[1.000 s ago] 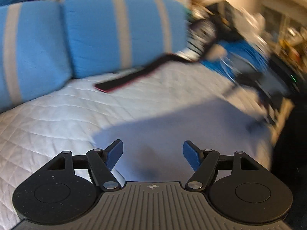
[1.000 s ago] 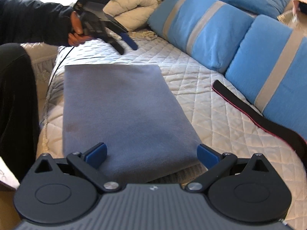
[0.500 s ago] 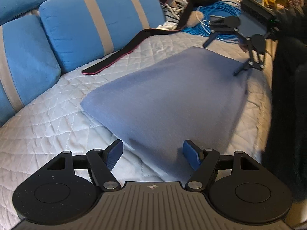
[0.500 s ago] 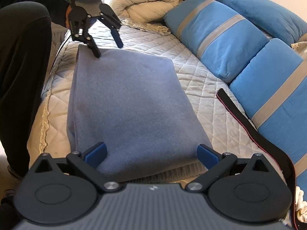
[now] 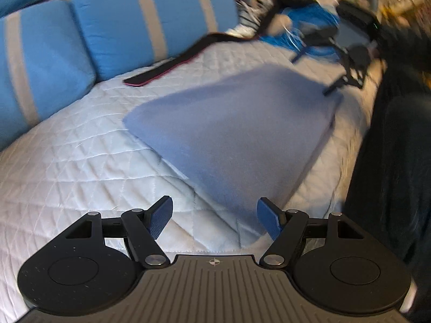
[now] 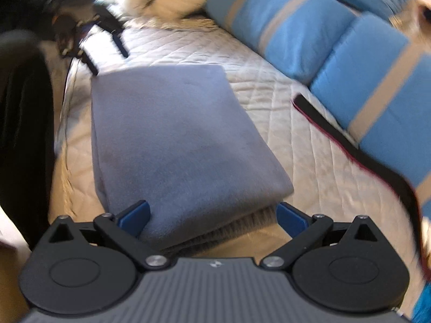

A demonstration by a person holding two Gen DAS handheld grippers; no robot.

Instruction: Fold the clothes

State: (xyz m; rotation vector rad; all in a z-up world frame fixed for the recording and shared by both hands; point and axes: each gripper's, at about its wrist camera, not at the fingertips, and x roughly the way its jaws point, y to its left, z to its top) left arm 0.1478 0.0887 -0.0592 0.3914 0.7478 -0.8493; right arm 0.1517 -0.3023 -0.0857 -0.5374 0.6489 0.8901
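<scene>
A folded grey-blue cloth (image 5: 237, 132) lies flat on the quilted white bedcover (image 5: 80, 167). My left gripper (image 5: 215, 219) is open just above the cloth's near corner, its blue pads clear of the fabric. Across the cloth, the right gripper (image 5: 331, 72) shows blurred at the far edge. In the right wrist view the same cloth (image 6: 172, 140) stretches away from me. My right gripper (image 6: 212, 215) is open, its pads standing either side of the cloth's near folded end. The left gripper (image 6: 107, 51) hovers blurred by the far left corner.
Blue pillows with grey stripes (image 5: 150, 24) line the back of the bed. A black strap with a red edge (image 5: 172, 67) lies beside them on the cover (image 6: 269, 80). A rolled cream duvet (image 6: 172, 0) sits at one end, clutter and blue cable (image 5: 309, 27) at the other. A person's dark-clothed leg (image 5: 398, 161) stands along the bedside.
The left gripper has swung across the bed to the cloth's corner and come a little lower. The right gripper has barely shifted. Both stay open.
</scene>
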